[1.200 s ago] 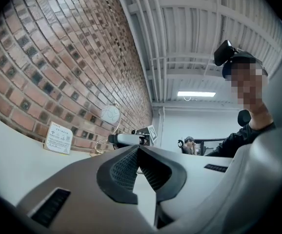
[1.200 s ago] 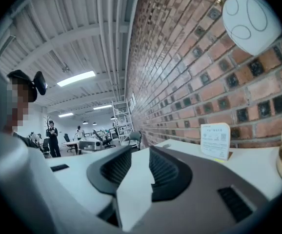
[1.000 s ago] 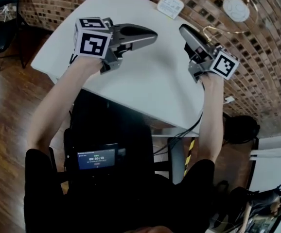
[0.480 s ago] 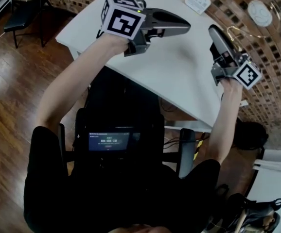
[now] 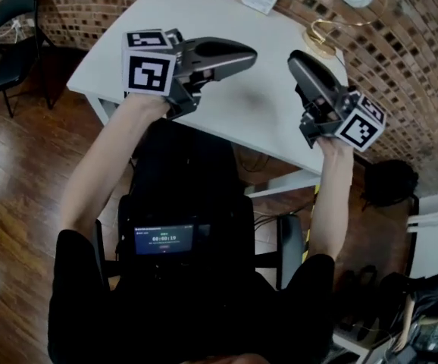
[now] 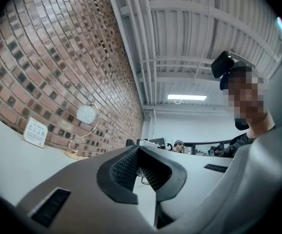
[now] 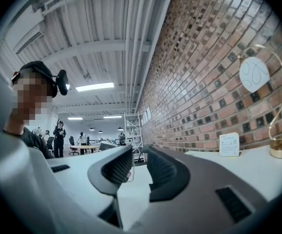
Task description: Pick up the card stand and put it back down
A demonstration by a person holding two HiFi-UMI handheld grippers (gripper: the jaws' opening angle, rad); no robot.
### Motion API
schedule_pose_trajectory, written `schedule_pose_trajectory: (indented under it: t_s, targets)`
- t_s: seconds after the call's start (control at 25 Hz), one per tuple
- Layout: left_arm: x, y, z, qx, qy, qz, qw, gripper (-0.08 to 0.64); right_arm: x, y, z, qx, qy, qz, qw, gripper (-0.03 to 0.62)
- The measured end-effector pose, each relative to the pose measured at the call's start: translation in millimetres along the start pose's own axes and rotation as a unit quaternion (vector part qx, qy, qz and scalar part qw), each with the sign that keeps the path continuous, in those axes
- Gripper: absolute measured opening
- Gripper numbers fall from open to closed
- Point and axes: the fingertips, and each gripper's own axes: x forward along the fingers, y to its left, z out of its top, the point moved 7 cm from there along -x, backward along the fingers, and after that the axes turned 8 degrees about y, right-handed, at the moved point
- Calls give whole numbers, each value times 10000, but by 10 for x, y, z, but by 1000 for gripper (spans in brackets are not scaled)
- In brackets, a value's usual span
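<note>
At the table's [image 5: 226, 21] far right corner, by the brick wall, the card stand [image 7: 254, 74] sits upright, well apart from both tools. Over the last second my left gripper [image 5: 243, 53] and right gripper [image 5: 298, 61] have only drifted above the near edge, so I judge no pickup is under way. Left jaws stand slightly apart, and the right jaws have just narrowed a little. Both are empty.
</note>
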Motion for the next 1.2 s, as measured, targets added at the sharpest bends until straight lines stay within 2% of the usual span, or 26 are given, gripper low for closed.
schedule_pose_trajectory:
  t_s: [0.16, 0.32, 0.72, 1.04, 1.2]
  targets:
    - [160, -338, -21, 138, 15, -204, 9997, -6, -252, 450, 18, -225, -262, 130, 9993, 120]
    - [318, -646, -24, 299, 60, -250, 9992, -6, -469, 755, -5, -320, -518, 291, 9977, 120]
    - [387, -1097, -164, 363, 133, -138, 9992, -6, -830, 1235, -175, -534, -990, 130, 9936, 120]
    - [338, -1411, -270, 436, -135, -48, 9989, -6, -1105, 1599, -247, -747, -911, -10, 9930, 120]
    - [331, -1522, -298, 481, -261, -132, 9984, -6, -1244, 1696, -212, -821, -901, -63, 9925, 120]
